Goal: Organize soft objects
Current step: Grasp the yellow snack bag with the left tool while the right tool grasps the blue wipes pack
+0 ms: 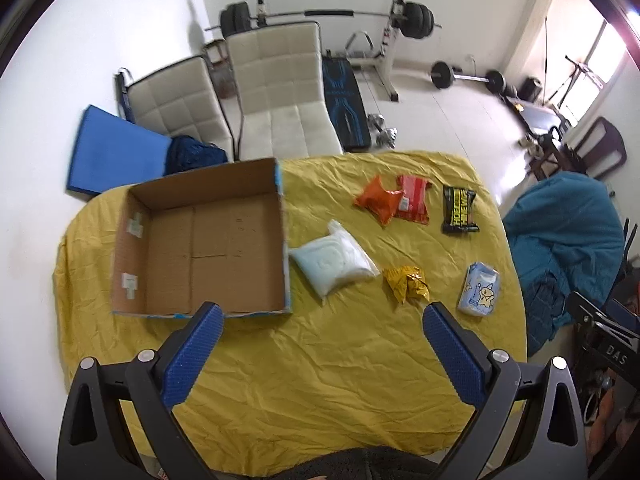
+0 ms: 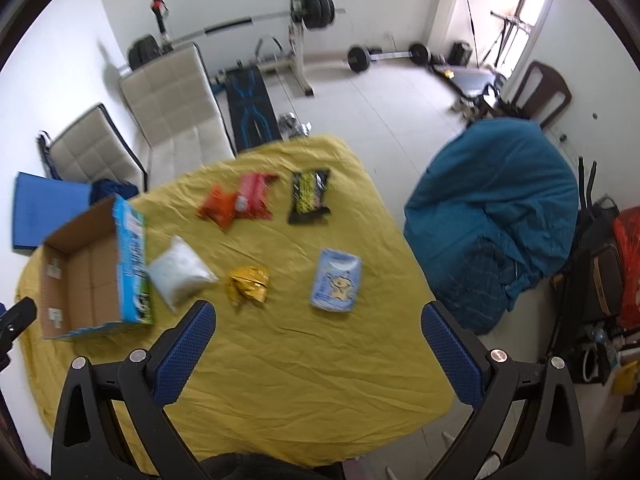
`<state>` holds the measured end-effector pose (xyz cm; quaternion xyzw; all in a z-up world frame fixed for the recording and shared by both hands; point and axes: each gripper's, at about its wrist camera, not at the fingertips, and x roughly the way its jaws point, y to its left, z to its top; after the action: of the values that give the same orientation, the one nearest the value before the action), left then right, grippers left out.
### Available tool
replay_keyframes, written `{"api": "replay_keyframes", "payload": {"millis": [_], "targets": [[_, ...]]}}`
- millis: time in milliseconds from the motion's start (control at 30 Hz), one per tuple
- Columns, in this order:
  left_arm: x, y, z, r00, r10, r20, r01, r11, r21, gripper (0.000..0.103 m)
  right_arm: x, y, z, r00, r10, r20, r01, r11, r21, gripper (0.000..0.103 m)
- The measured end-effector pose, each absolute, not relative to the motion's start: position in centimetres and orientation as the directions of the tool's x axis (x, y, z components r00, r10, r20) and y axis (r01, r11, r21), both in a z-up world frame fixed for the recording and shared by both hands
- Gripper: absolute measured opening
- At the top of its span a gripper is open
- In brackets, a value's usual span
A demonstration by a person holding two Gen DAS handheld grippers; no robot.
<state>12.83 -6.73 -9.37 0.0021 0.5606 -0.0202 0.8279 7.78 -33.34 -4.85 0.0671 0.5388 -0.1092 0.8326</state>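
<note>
Both grippers hover above the near edge of the yellow crumpled tablecloth (image 1: 320, 360), nothing held; my left gripper (image 1: 322, 322) has its blue pads spread wide, my right gripper (image 2: 318, 320) likewise wide apart and empty; far left sits the open brown cardboard box (image 1: 208, 240), bare inside, so nothing sorted yet; touching its right wall is the pale blue-white soft pouch (image 1: 334, 260); I'd judge that the first pick for the left, short carry; plan: come down over its middle, close gently since it looks squashy and will sag, lift clear of the box wall before moving across; next along, the crinkled yellow foil packet (image 1: 408, 284), then the light blue printed tissue pack (image 1: 480, 286) nearest my right; further back the orange pouch (image 1: 378, 200) overlaps the red packet (image 1: 414, 198), so take the orange one first; the black-and-yellow wrapper (image 1: 460, 210) lies apart from them, easy single grab.
</note>
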Motion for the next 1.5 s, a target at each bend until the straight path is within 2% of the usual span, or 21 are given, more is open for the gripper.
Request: {"api": "replay_keyframes", "payload": {"millis": [233, 367, 433, 533, 833, 900, 967, 1067, 1333, 1500], "targets": [[18.4, -11.0, -19.3, 0.17, -0.055, -0.984, 0.053, 0.998, -0.047, 0.102, 14.4, -39.0, -17.5, 0.195, -0.105, -0.975, 0.292, 0.955, -0.045, 0.103], [21.3, -14.0, -25.0, 0.044, -0.092, -0.995, 0.076, 0.993, -0.088, 0.102, 18.0, -41.3, -26.4, 0.057, -0.047, -0.997, 0.308, 0.951, -0.027, 0.103], [22.4, -15.1, -26.9, -0.001, -0.101, -0.995, 0.085, 0.991, -0.101, 0.096, 18.9, -41.5, -29.3, 0.012, -0.021, -1.0, 0.308, 0.951, -0.016, 0.103], [24.4, -17.2, -30.1, -0.064, -0.102, -0.993, 0.109, 0.988, -0.109, 0.091, 20.0, -41.8, -32.9, -0.047, 0.006, -0.999, 0.317, 0.949, -0.009, 0.103], [27.1, -19.3, -38.3, -0.255, -0.079, -0.964, 0.112, 0.987, -0.111, 0.09, 21.2, -42.3, -37.4, -0.121, 0.072, -0.99, 0.326, 0.945, 0.029, 0.103], [27.2, -19.6, -39.5, -0.272, -0.072, -0.96, 0.112, 0.988, -0.106, 0.083, 21.5, -42.8, -38.4, -0.129, 0.093, -0.987, 0.333, 0.942, 0.045, 0.103], [27.2, -19.6, -40.2, -0.293, -0.094, -0.952, 0.098, 0.987, -0.128, 0.066, 21.5, -43.1, -39.2, -0.144, 0.099, -0.985, 0.334, 0.941, 0.046, 0.102], [27.1, -19.4, -40.2, -0.287, -0.116, -0.951, 0.079, 0.986, -0.145, 0.055, 21.5, -43.5, -40.3, -0.159, 0.109, -0.981, 0.338, 0.94, 0.05, 0.097], [25.6, -19.4, -38.2, -0.209, -0.097, -0.973, 0.091, 0.989, -0.118, 0.048, 21.2, -44.3, -43.1, -0.184, 0.149, -0.971, 0.349, 0.934, 0.077, 0.067], [24.6, -18.1, -36.3, -0.193, -0.11, -0.975, 0.076, 0.989, -0.127, 0.045, 20.6, -44.0, -43.2, -0.178, 0.146, -0.973, 0.331, 0.94, 0.081, 0.055]]}}
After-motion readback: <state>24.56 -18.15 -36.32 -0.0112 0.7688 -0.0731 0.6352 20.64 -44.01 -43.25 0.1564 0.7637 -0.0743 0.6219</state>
